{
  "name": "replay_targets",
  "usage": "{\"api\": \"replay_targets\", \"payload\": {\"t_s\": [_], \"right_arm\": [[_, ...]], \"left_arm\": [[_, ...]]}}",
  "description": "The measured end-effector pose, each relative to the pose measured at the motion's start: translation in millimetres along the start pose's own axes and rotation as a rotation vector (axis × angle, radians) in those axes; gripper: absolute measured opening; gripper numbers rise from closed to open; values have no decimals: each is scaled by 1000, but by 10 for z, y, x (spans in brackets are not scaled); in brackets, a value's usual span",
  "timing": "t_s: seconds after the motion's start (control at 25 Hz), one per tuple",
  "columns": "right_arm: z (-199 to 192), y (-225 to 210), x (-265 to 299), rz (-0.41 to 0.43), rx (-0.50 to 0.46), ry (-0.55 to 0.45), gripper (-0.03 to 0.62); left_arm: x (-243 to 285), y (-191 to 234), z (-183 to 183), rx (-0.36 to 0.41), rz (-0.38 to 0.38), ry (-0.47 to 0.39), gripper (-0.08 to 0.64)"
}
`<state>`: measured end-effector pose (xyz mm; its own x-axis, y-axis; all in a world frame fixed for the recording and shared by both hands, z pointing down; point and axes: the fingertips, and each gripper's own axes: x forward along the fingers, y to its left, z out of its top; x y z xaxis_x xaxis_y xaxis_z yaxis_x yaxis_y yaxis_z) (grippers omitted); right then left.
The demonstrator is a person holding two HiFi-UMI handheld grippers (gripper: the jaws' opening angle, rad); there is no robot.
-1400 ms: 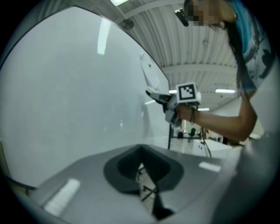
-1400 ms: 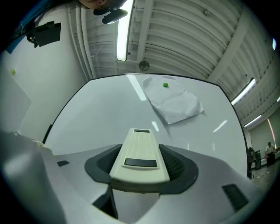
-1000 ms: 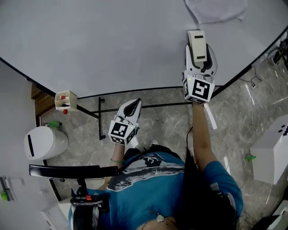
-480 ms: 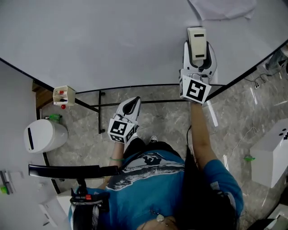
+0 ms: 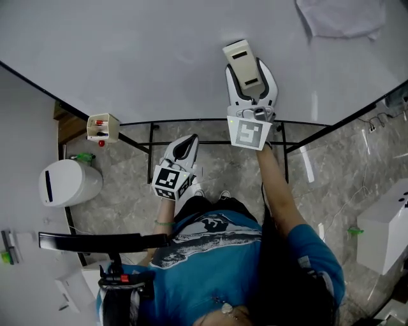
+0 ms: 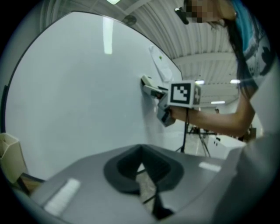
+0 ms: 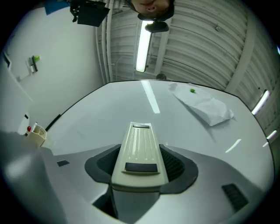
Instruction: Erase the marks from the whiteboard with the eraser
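Cream plastic, the eraser (image 5: 244, 62) sits clamped between the jaws of the right gripper (image 5: 250, 81). Its face is pressed to the whiteboard (image 5: 127, 57) not far above the board's lower edge, and it is well apart from a crumpled white sheet (image 5: 341, 18) that lies on the board to its right. The left gripper (image 5: 183, 153) hangs below the board's edge, apart from it, its jaws drawn together on nothing.

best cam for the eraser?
Right gripper view: the eraser fills the centre, clamped in the jaws. Head view shows it smaller, on the whiteboard; left gripper view, a tiny side glimpse.
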<state>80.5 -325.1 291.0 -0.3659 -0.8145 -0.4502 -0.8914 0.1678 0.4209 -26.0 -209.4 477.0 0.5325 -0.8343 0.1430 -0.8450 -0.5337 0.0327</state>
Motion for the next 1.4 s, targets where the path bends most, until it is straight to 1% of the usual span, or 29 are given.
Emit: {"api": "replay_targets", "payload": {"t_s": [0.04, 0.08, 0.16, 0.24, 0.36, 0.52, 0.68, 0.72, 0.8, 0.88, 0.92, 0.96, 1.04, 1.2, 1.32, 1.4], "right_arm": [[9, 200, 35, 47, -18, 27, 264], [65, 398, 78, 91, -31, 34, 264], [139, 780, 146, 157, -37, 19, 264], [153, 1114, 185, 208, -48, 8, 264], [110, 1505, 221, 267, -63, 18, 264], [63, 1768, 253, 302, -56, 44, 264], [130, 1802, 265, 335, -42, 67, 264], [190, 1754, 264, 333, -25, 62, 264], [359, 1543, 249, 301, 23, 17, 264], [446, 1207, 200, 230, 113, -23, 264], [459, 1011, 171, 185, 162, -23, 264], [505, 792, 156, 144, 182, -9, 264], [600, 297, 153, 70, 150, 25, 264], [512, -642, 113, -76, 69, 28, 264], [449, -1065, 55, -151, 78, 46, 264], [427, -1193, 43, -171, 74, 54, 264]], "left_arm": [[-40, 45, -1, -1, 8, 0, 3], [-83, 93, 2, -2, 16, -1, 3], [-163, 192, 6, -3, 35, -4, 3], [-234, 281, 10, -4, 51, -7, 3], [-336, 407, -15, -9, 71, -8, 3], [-417, 507, -50, -21, 81, -2, 3], [-430, 591, -67, -26, 60, -2, 3], [-428, 606, -72, -27, 52, -1, 3], [-413, 593, -76, -29, 34, -1, 3], [-385, 533, -78, -28, 14, -2, 4], [-370, 496, -74, -27, 2, -3, 3], [-348, 454, -64, -25, -10, -4, 3], [-253, 351, -51, -22, -38, -3, 3], [1, 149, -60, -18, -86, 1, 3], [42, 76, -76, -18, -104, 11, 3], [49, 67, -79, -17, -105, 13, 3]]}}
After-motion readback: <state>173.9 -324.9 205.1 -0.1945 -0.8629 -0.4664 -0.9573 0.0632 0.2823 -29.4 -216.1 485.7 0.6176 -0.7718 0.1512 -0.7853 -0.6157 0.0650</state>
